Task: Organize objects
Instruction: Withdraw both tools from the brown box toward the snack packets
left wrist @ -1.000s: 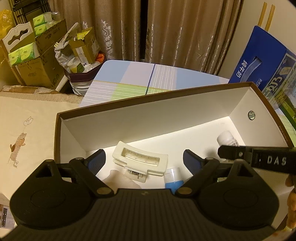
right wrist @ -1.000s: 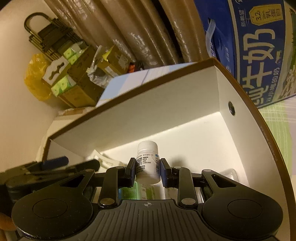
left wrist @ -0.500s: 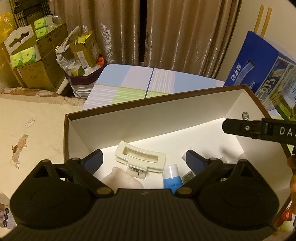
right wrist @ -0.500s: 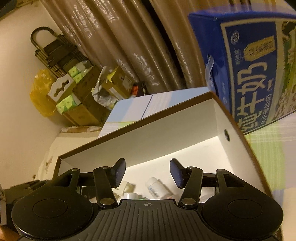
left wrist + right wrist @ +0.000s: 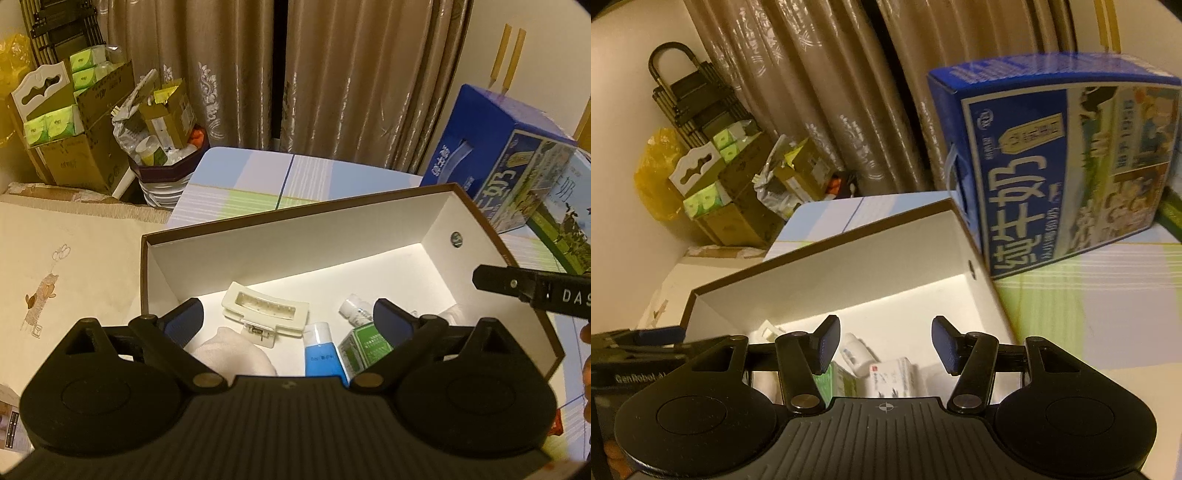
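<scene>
My right tongs (image 5: 884,341) are spread wide with nothing between the pads, hanging just above the near part of the brown-rimmed white box (image 5: 827,258). My left tongs (image 5: 288,321) are equally wide apart and empty, poised over the box's near-left end.

Directly beneath the right tongs lies the small white pill bottle (image 5: 855,352) on its side, touching a white carton with a red mark (image 5: 892,376), with a green-printed carton (image 5: 842,384) beside them. From the left camera the same bottle (image 5: 356,308) sits against the green carton (image 5: 364,343); beside that lie a blue tube with a white cap (image 5: 321,349), a cream hair claw clip (image 5: 264,310) and a white cloth bundle (image 5: 236,354). Everything I can make out of the task's items is already inside the box.

Past the box stands a blue milk carton case (image 5: 1056,158) on the striped bench (image 5: 1089,295), very near the box's far-right corner.

I judge the step in hand is clearing the box to fetch whatever comes next. To do it well, I'd lift both tongs straight up before swinging sideways, so neither clips the rim or the milk case, and keep the two tools apart as they cross.
</scene>
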A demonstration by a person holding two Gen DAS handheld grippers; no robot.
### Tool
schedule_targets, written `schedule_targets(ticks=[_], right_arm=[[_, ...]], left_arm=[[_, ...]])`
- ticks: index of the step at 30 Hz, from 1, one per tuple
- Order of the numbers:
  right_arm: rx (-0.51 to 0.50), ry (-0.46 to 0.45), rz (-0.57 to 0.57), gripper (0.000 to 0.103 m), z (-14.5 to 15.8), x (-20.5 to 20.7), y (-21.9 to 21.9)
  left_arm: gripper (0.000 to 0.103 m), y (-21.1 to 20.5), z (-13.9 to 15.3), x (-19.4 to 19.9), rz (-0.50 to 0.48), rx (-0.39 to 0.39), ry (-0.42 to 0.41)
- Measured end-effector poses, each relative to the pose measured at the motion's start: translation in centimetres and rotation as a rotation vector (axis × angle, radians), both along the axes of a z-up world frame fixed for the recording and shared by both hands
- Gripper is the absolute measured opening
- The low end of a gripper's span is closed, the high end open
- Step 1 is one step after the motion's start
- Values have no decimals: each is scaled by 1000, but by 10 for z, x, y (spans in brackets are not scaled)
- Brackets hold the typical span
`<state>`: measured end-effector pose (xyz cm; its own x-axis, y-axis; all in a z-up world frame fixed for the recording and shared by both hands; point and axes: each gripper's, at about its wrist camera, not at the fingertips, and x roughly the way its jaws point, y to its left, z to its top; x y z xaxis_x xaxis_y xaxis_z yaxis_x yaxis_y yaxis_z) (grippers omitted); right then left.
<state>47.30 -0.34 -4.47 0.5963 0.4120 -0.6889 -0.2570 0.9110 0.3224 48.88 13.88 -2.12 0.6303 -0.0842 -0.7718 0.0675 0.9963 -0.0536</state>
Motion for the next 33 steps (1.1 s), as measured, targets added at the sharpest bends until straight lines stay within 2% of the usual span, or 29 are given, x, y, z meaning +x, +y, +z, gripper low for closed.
schedule_targets(ticks=[8, 18, 33], right_arm=[[2, -6, 0, 53, 12, -33, -14], [33, -7, 7, 53, 22, -91, -31], [33, 23, 18, 53, 20, -181, -65]], left_arm=[[97, -5, 18, -35, -3, -16, -15], [97, 6, 31, -101, 33, -46, -15], [97, -8, 26, -189, 48, -73, 35]])
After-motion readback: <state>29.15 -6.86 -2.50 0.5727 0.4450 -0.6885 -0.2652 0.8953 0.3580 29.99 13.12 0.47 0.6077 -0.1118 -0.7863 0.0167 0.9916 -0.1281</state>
